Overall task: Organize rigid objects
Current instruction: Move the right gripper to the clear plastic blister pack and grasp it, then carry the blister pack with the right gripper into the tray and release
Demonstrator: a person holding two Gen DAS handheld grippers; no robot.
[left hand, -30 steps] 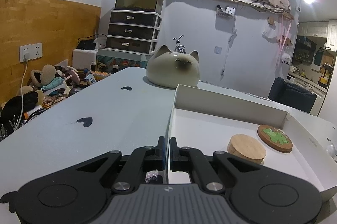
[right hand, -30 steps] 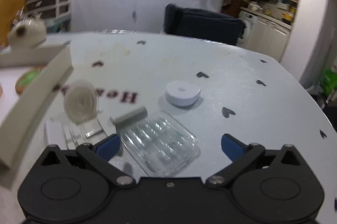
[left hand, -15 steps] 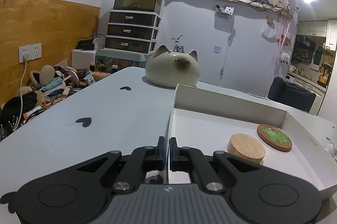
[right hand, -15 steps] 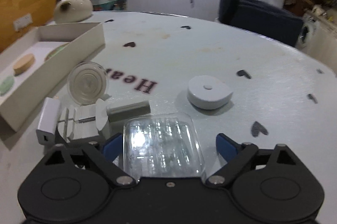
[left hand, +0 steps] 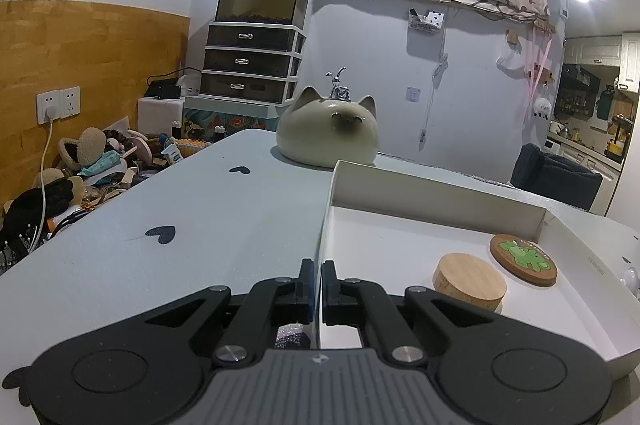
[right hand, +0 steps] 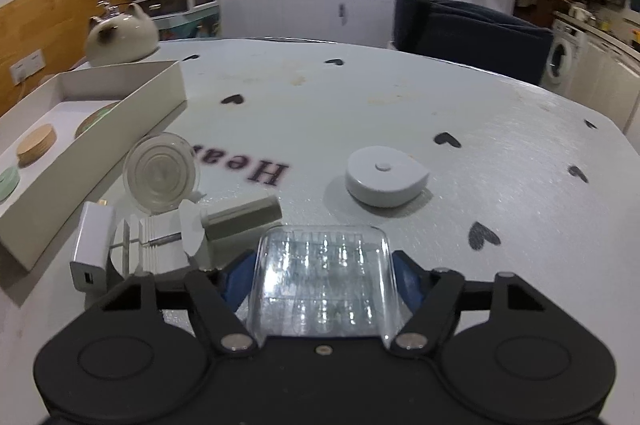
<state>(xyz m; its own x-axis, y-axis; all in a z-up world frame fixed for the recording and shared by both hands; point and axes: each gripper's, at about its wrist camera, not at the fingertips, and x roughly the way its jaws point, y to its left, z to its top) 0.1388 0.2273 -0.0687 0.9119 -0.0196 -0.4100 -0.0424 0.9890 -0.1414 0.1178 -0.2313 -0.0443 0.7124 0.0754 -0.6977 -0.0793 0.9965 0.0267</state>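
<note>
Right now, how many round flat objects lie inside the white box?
3 visible: a plain wooden disc, a cork coaster with a green picture beside it toward the far wall, and a pale green disc at the near end, cut by the frame edge. More may be hidden.

Left tongs (left hand: 316, 281) clamped; right tongs (right hand: 322, 275) closing.

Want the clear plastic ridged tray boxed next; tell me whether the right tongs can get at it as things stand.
Probably yes: the clear plastic ridged tray already lies between the closing right tongs, blue pads flanking its sides, nothing on top; the grey cylinder sits just clear.
</note>
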